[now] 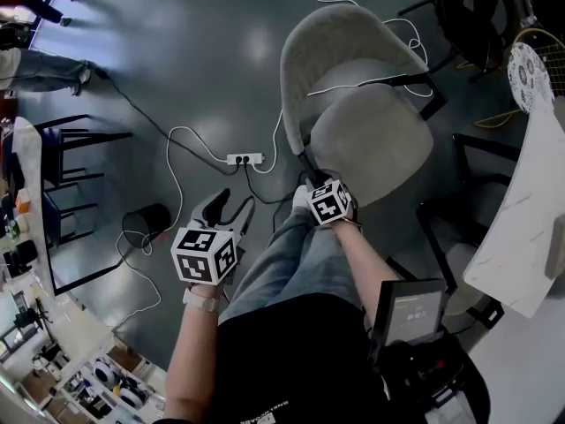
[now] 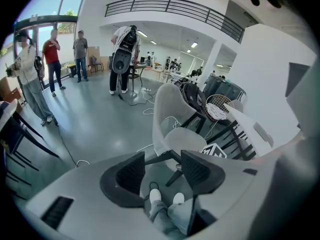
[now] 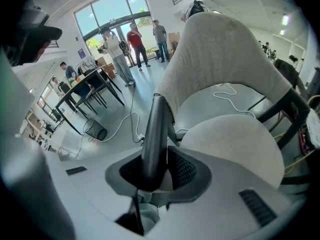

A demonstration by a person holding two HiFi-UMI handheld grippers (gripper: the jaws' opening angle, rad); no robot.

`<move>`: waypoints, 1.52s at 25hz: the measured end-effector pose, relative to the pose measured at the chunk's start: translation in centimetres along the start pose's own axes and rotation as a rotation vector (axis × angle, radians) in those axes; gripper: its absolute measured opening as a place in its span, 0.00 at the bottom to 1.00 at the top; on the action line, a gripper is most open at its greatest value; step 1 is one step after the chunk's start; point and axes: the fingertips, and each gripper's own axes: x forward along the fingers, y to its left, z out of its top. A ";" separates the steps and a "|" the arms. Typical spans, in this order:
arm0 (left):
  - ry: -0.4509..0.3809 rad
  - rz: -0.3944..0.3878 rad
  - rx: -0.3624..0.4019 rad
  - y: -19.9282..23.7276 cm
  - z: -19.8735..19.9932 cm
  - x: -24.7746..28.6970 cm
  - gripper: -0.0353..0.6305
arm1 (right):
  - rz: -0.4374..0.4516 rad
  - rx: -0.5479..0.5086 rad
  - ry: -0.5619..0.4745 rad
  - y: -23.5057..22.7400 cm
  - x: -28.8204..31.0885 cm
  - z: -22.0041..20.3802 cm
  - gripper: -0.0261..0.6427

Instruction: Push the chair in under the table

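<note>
A beige upholstered chair (image 1: 371,131) on dark legs stands on the grey floor, clear of the white marbled table (image 1: 521,228) at the right. My right gripper (image 1: 311,182) is down at the chair's front left corner. In the right gripper view the chair's dark frame bar (image 3: 154,134) stands between the jaws of this gripper (image 3: 160,171); it lies against the left pad, with a thin gap at the right pad. My left gripper (image 1: 225,206) hovers open over the floor, left of the chair, with nothing in it (image 2: 162,171). The chair (image 2: 172,119) lies beyond it.
A white power strip (image 1: 244,159) with trailing cables lies on the floor left of the chair. A black bin (image 1: 146,223) and dark chairs (image 1: 71,148) stand further left. Another dark chair (image 1: 459,263) sits under the table. Several people (image 2: 52,59) stand far off.
</note>
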 end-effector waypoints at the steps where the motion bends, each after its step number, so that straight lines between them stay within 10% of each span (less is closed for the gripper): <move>1: -0.001 -0.003 0.008 -0.3 0.2 0.1 0.40 | -0.004 -0.009 0.002 -0.4 -0.5 -0.8 0.20; 24: 0.047 -0.158 0.194 -9.5 3.6 4.6 0.40 | 0.116 -0.178 0.130 -6.1 -12.0 -21.4 0.22; 38: 0.033 -0.244 0.338 -11.5 10.2 8.9 0.40 | 0.077 -0.014 0.165 -4.5 -13.0 -16.7 0.29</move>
